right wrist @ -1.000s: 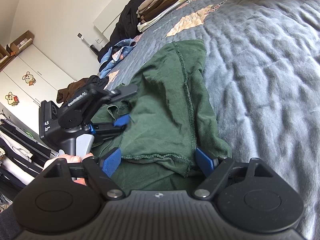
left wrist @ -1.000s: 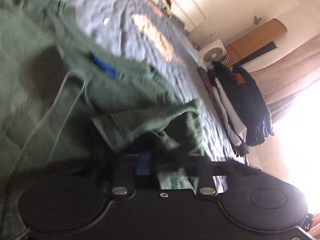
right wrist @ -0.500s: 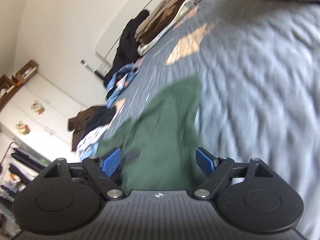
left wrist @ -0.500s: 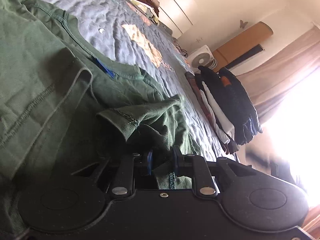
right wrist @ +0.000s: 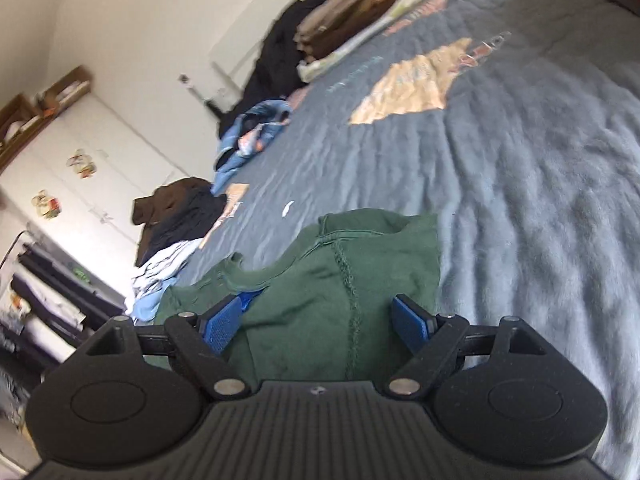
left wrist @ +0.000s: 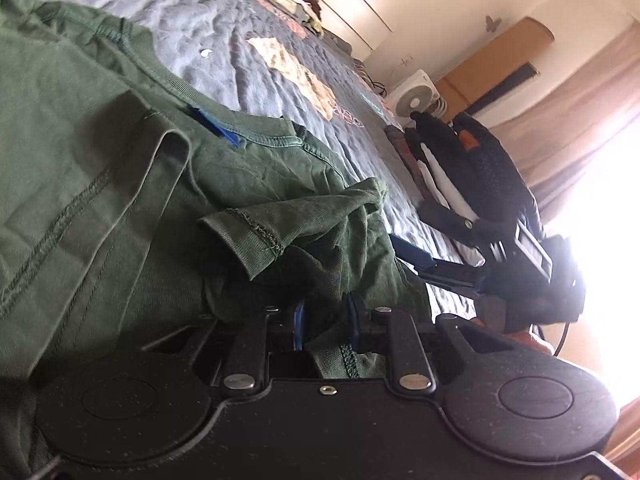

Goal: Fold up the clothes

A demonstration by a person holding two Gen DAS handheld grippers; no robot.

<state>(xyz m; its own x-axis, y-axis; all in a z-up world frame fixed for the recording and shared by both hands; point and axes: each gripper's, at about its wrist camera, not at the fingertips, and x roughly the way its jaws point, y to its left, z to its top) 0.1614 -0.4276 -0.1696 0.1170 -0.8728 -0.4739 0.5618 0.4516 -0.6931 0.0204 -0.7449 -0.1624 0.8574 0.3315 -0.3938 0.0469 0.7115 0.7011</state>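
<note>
A dark green T-shirt (left wrist: 132,184) lies on the grey quilted bed (left wrist: 224,32), its collar with a blue tag toward the far side. My left gripper (left wrist: 325,322) is shut on a bunched hem of the green T-shirt, cloth pinched between the blue pads. My right gripper (right wrist: 320,322) is open, its blue fingers (right wrist: 412,322) wide apart just above a folded part of the shirt (right wrist: 344,280). The right gripper also shows in the left wrist view (left wrist: 416,258), beside the shirt's edge.
Folded brown clothes (right wrist: 360,12) are stacked at the bed's far end. Loose blue and dark garments (right wrist: 256,132) lie along the bed's left edge. A black and white pile (left wrist: 472,168) sits near a fan (left wrist: 416,100) and a bright window.
The right gripper has lifted and swung over the shirt, staying open. The left gripper has kept its hold on the hem, and the right gripper has come into its view.
</note>
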